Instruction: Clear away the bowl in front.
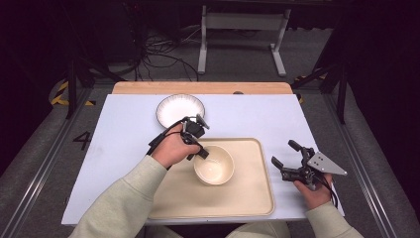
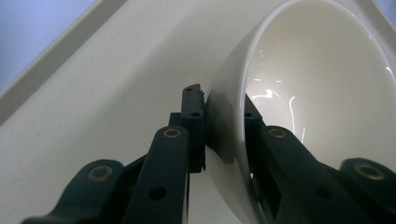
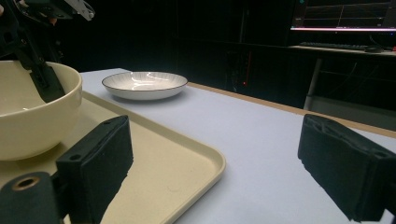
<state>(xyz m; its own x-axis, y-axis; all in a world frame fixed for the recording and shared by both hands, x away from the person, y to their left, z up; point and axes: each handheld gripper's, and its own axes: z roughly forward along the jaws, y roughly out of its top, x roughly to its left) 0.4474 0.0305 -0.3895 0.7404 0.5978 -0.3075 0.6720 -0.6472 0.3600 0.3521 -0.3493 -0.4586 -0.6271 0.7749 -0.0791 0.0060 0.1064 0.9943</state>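
Left gripper (image 2: 224, 121): jaws clenched on the rim of the cream bowl (image 2: 322, 93), one jaw against the outer wall, the other inside the bowl. In the left gripper view the wall sits pinched between the two black pads at centre frame. In the high view the left gripper (image 1: 197, 148) meets the bowl's (image 1: 214, 165) upper-left rim, just left of centre frame. The bowl stands in the upper middle of the beige tray (image 1: 247, 198); whether its base rests fully on the tray floor cannot be told.

Left hand (image 1: 173, 148): wrapped around the gripper body, the forearm in a pale sleeve (image 1: 124, 203) rising from the lower left of the frame and angled up and to the right. The gripper points down and to the right into the bowl.

Right gripper (image 1: 289, 156): released, jaws spread wide with nothing between them. It sits at the right of the high view, beyond the tray's right edge, over the white table (image 1: 124, 124). The right hand (image 1: 312, 191) holds it from the lower right, jaws aimed to the upper left. In the right gripper view the tray's rounded corner (image 3: 205, 163) lies between the two pads.

Edges and room: bare tray floor lies below and to the right of the bowl. Farther off, a white plate with a dark rim (image 1: 180, 109) stands on the table above the tray, near the left gripper but apart from it. Open table surface extends to the right of the plate and to the left of the tray.
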